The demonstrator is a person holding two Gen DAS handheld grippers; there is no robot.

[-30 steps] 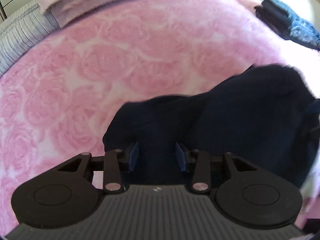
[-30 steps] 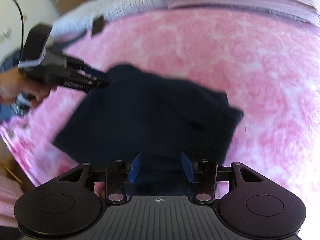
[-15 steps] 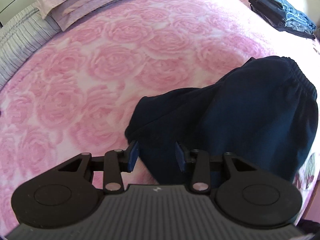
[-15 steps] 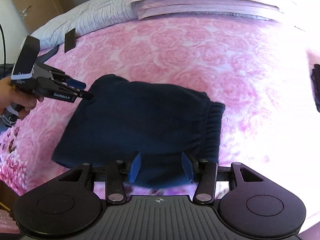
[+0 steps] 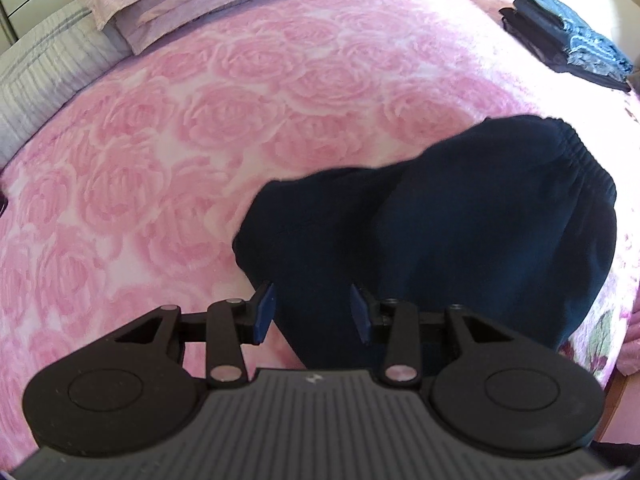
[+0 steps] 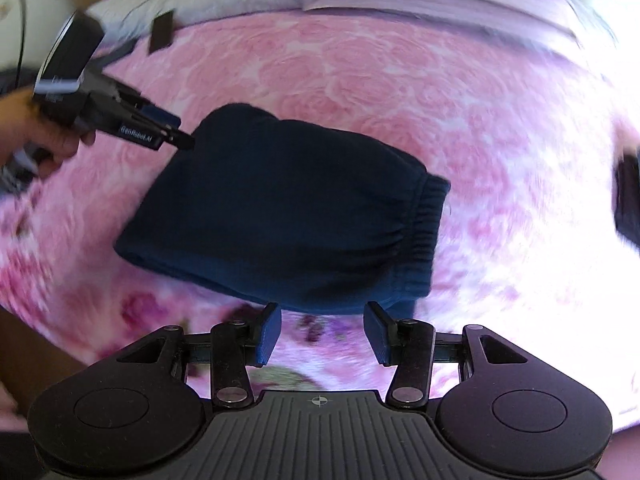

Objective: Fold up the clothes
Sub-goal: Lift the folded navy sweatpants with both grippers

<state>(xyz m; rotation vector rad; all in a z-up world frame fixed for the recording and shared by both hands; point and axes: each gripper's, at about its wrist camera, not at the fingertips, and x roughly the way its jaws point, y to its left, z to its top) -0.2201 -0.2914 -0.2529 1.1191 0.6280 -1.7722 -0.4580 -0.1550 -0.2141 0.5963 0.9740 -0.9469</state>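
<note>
A folded navy garment [image 5: 460, 232] with an elastic waistband lies on the pink rose blanket [image 5: 200, 128]. My left gripper [image 5: 312, 312] hovers over the garment's near left corner. Its blue pads stand apart and the cloth behind them is not pinched. In the right wrist view the same left gripper [image 6: 182, 140], held by a hand, points at the garment's [image 6: 288, 208] far left corner. My right gripper [image 6: 322, 334] sits just short of the garment's near edge. Its jaws are opening and nothing lies between them.
A stack of folded jeans and dark clothes [image 5: 568, 40] lies at the far right of the bed, seen blurred as a dark stack [image 6: 628, 200] in the right wrist view. Lavender folded bedding [image 5: 192, 4] and a grey striped pillow [image 5: 44, 68] line the head. A small black object [image 6: 162, 32] rests near the pillow.
The garment has settled flat on the blanket. My right gripper has drawn back off its near edge and its jaws have widened. My left gripper has lifted slightly away from the cloth.
</note>
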